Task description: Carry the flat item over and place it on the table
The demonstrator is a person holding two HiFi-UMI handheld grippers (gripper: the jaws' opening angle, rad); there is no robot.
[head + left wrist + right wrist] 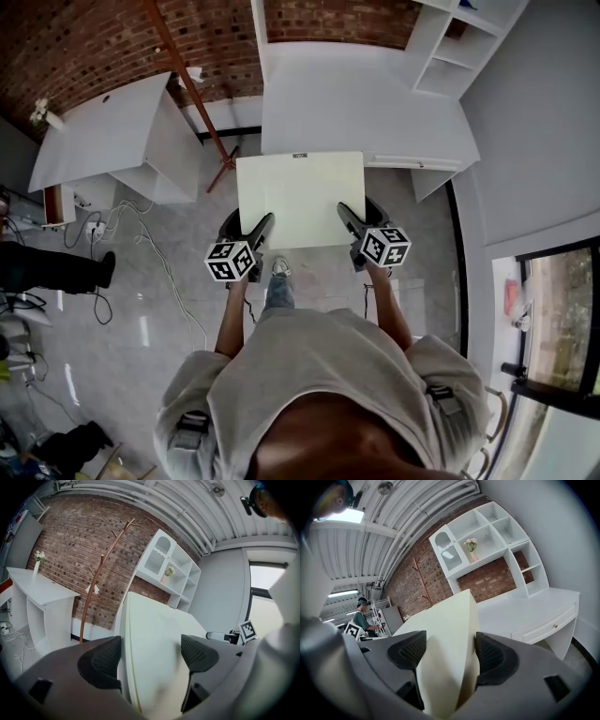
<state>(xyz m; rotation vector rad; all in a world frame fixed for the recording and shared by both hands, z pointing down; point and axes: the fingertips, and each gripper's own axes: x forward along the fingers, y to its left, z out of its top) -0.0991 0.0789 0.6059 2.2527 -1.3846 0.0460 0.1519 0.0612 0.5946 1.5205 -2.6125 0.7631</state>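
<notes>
Left gripper [259, 226]: clamped on cream board [300, 192], near-left edge.
Right gripper [349, 217]: clamped on near-right edge.
Board: far edge by white table [375, 103].

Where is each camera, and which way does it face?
Head view: on the person's head, looking down at the board, the left gripper, the right gripper and forearms.
Left gripper view: on the left gripper, its jaws shut on the board, facing the brick wall.
Right gripper view: on the right gripper, jaws shut on the board, facing the shelf.
Shared: both gripper views show board and shelf.
</notes>
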